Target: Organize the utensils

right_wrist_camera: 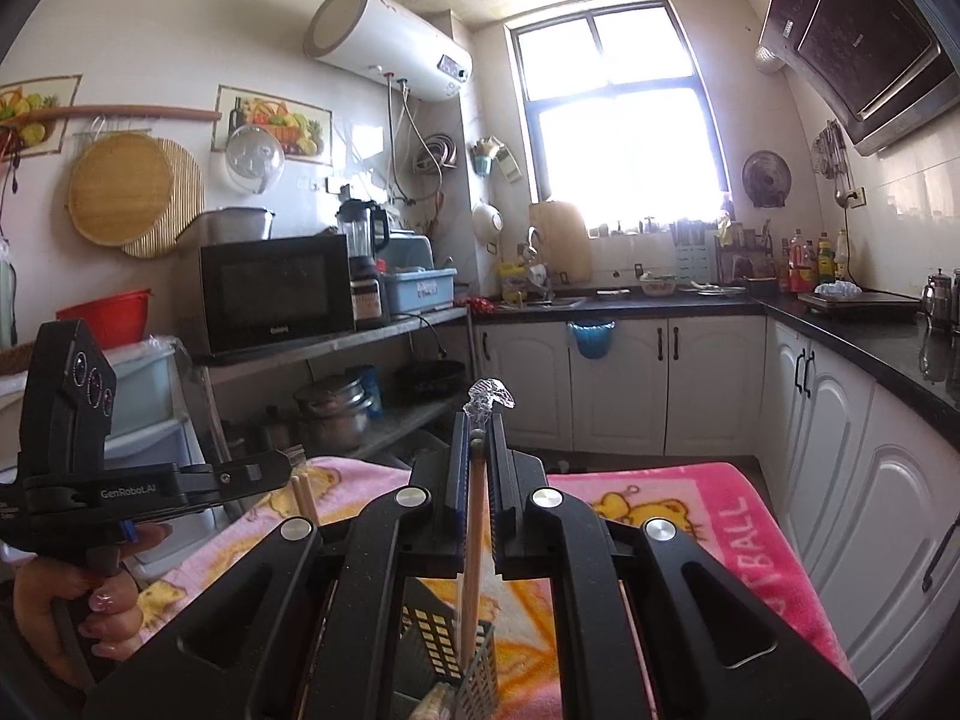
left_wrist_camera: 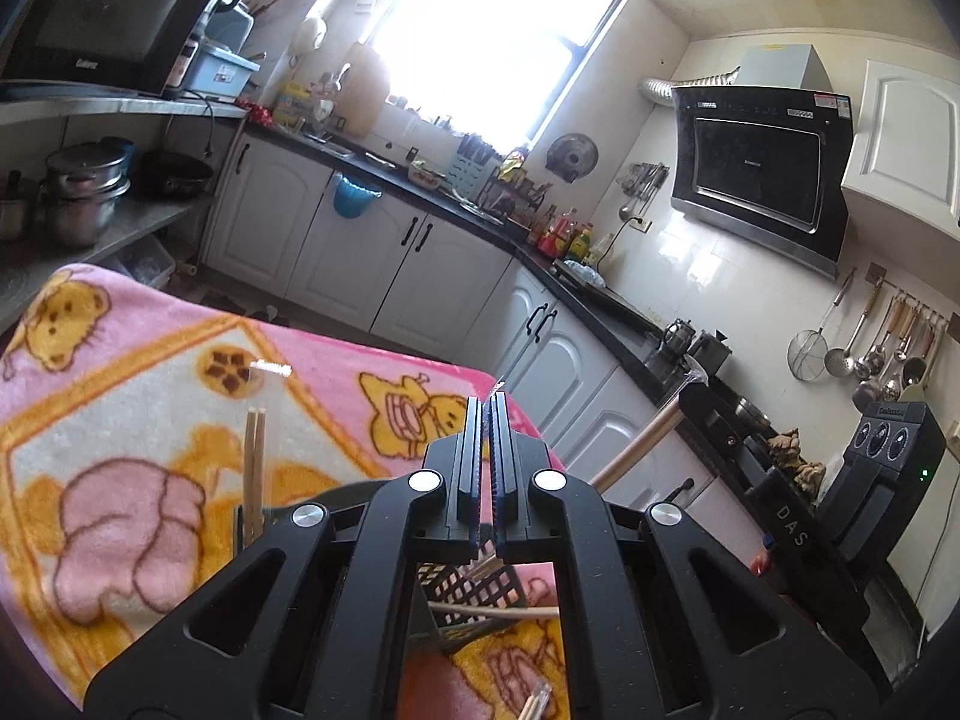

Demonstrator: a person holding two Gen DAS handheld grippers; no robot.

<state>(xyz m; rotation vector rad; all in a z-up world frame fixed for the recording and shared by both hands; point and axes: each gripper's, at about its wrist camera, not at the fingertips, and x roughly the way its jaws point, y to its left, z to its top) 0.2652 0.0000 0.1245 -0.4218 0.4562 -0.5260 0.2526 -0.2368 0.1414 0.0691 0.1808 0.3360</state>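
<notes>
You worked over the pink fleece blanket printed with yellow cartoon bears, which covered the table, and on it stood the black plastic utensil caddy with a square-mesh wall, directly under both tools. Your right gripper was clenched on a pair of pale wooden chopsticks in a clear plastic wrapper; the pair hung nearly upright between the jaws, its lower end already inside or just at the caddy's mouth, the wrapper's crumpled tip sticking out above. Your left gripper was clamped shut too, with a sliver of clear wrapper at its tips; what it held below I could not tell. Another bare wooden chopstick pair stood in the caddy on the left side.

To finish this step well, you needed to keep the held pair vertical and centred over an open compartment, sink it until the end touched bottom, and only then let go, so it neither tipped the light caddy nor knocked the standing pair.
</notes>
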